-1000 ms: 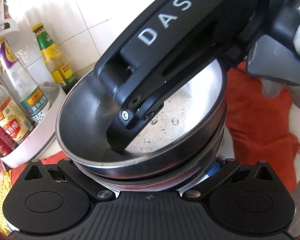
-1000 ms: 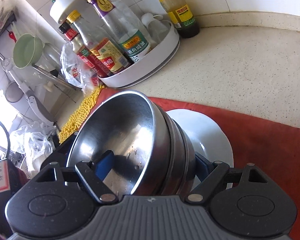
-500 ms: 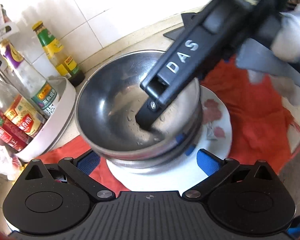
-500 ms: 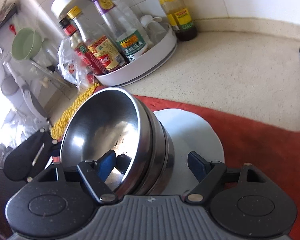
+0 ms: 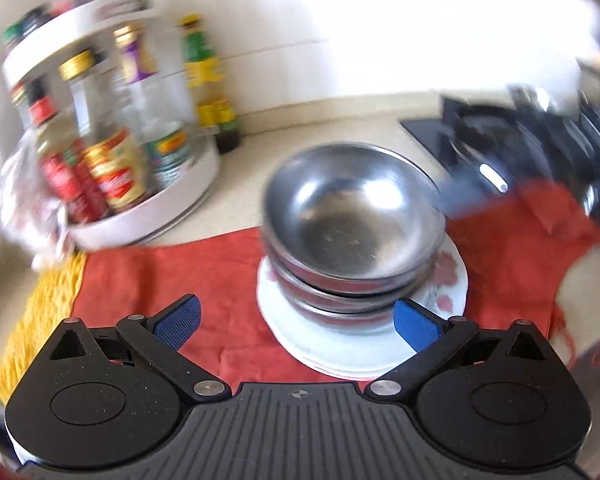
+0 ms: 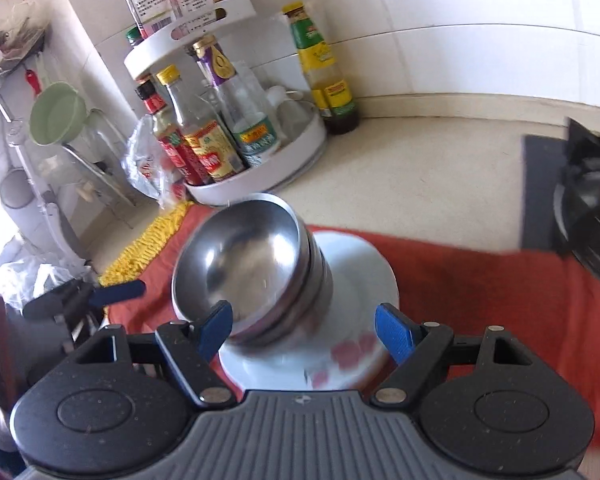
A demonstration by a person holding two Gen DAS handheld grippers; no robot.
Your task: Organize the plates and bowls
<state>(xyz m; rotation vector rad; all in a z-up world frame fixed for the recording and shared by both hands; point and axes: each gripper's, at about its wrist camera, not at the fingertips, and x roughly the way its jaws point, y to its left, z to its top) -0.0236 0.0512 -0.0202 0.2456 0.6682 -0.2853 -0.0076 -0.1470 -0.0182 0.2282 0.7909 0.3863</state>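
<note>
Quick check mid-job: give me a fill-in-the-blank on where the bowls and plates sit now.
1. The steel bowls are stacked on a ____ plate.
2. The plate lies on a ____ cloth.
3. The fingers of the right gripper are ____.
4. Beside the cloth stands a rack of ____.

Missing: white; red; open; bottles

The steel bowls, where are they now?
In both views the steel bowls sit stacked on the white plate, on the red cloth, right of the bottle rack.
</note>
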